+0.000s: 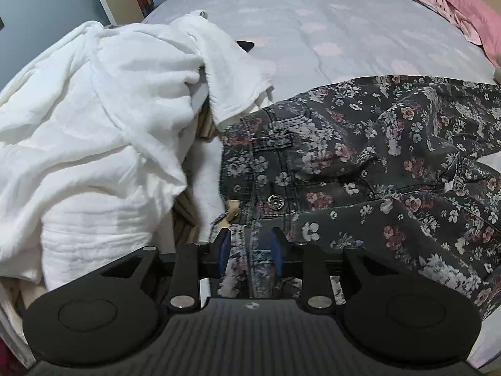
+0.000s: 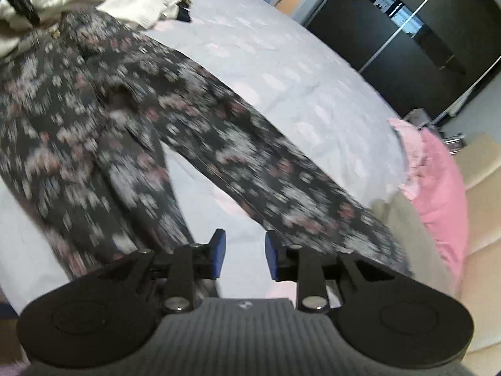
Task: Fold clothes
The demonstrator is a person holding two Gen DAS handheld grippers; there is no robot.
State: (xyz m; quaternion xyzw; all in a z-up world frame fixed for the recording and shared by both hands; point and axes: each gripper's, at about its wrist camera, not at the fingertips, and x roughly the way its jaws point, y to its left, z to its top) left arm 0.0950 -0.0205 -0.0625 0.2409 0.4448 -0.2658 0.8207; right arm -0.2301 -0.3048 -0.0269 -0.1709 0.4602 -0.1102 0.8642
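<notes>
Gripping the waistband of the floral trousers [image 1: 344, 144], your left gripper [image 1: 250, 244] has its blue pads part-closed with the dark flowered cloth bunched between them, just below the metal button [image 1: 275, 201]. That hold at the waist looks meant to give you an anchor at one end of the garment, so the legs can be drawn straight away from the button.

Your right gripper [image 2: 244, 247] stands parted with nothing between its pads; only bare sheet shows in the gap. It sits over the fork where the two legs spread apart, far from the button end, with one leg running off to each side of it. The right view is blurred, so the finer lie of the cloth there cannot be read.

The trousers lie on the bed [image 1: 313, 31], not folded: legs splayed in a V, and cloth rumpled and heaped up beyond the button. A pile of white laundry [image 1: 94, 125] sits just beside the waistband, one corner reaching toward it. A pink pillow [image 1: 463, 9] lies well away from the button.

To my eye, the legs want bringing together before any fold can hold.
</notes>
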